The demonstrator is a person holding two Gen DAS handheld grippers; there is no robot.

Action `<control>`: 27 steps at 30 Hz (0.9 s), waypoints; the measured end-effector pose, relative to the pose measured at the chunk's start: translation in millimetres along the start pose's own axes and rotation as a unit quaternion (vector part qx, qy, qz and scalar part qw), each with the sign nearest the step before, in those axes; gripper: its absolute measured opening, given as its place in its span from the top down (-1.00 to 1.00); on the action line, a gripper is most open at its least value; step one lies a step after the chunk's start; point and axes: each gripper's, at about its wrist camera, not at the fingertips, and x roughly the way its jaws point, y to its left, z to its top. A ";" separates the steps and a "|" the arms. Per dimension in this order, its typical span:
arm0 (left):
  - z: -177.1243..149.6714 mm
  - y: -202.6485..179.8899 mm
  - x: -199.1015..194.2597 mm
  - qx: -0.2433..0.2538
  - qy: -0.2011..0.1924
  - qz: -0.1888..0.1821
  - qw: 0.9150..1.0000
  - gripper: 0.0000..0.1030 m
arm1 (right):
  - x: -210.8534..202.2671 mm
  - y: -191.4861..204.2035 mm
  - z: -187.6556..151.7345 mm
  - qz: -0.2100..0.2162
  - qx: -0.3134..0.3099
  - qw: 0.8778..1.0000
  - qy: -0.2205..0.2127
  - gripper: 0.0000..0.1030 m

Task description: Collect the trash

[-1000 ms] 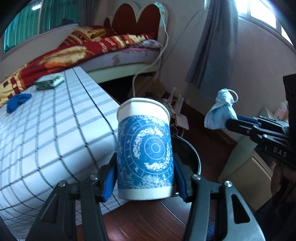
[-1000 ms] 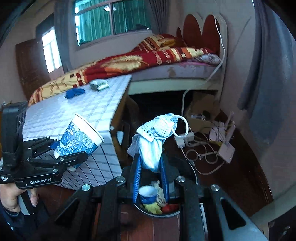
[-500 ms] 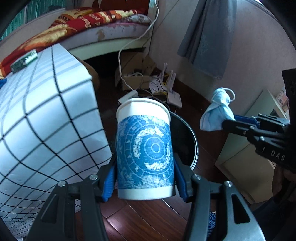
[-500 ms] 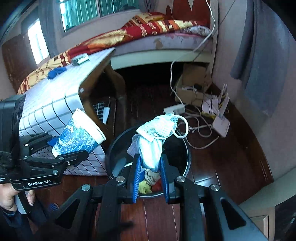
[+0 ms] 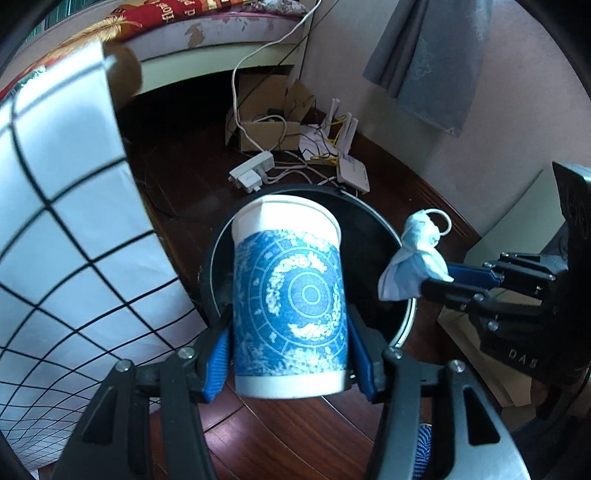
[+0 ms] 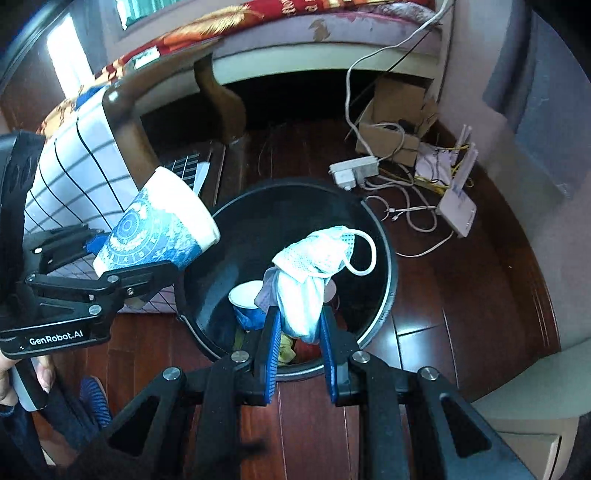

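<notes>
My left gripper (image 5: 290,350) is shut on a white paper cup with a blue pattern (image 5: 290,295), held over the near-left rim of a round black trash bin (image 5: 373,236). In the right wrist view that cup (image 6: 155,229) tilts over the bin's left edge (image 6: 207,218), gripped by the left gripper (image 6: 125,266). My right gripper (image 6: 297,332) is shut on a crumpled white face mask (image 6: 314,266) with an ear loop, hanging above the bin. The mask (image 5: 413,258) also shows at the bin's right rim, in the right gripper (image 5: 439,278). Inside the bin lie a small blue cup (image 6: 245,304) and other scraps.
A table with a white checked cloth (image 5: 66,240) stands left of the bin. Behind the bin on the dark wooden floor lie a power strip (image 6: 354,170), tangled cables, a white router (image 6: 456,212) and a cardboard box (image 6: 391,125). A bed (image 5: 207,33) runs along the back.
Both grippers have sunk and tipped down toward the bin. The cup and the mask now hang over the bin's opening, which fills more of both views.
</notes>
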 end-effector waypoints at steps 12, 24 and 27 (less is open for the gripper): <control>-24.6 15.3 13.2 -0.019 0.027 0.056 0.998 -0.99 | 25.1 -36.2 -3.2 -0.108 0.035 0.993 0.018 -1.00; -28.9 17.4 -23.9 -0.022 -0.009 0.068 0.997 -0.99 | 0.4 -13.9 2.6 -0.100 0.023 0.995 -0.007 -1.00; -29.4 19.1 -34.2 -0.027 -0.019 0.076 0.997 -0.99 | -11.1 -4.9 5.4 -0.098 0.016 0.995 -0.017 -1.00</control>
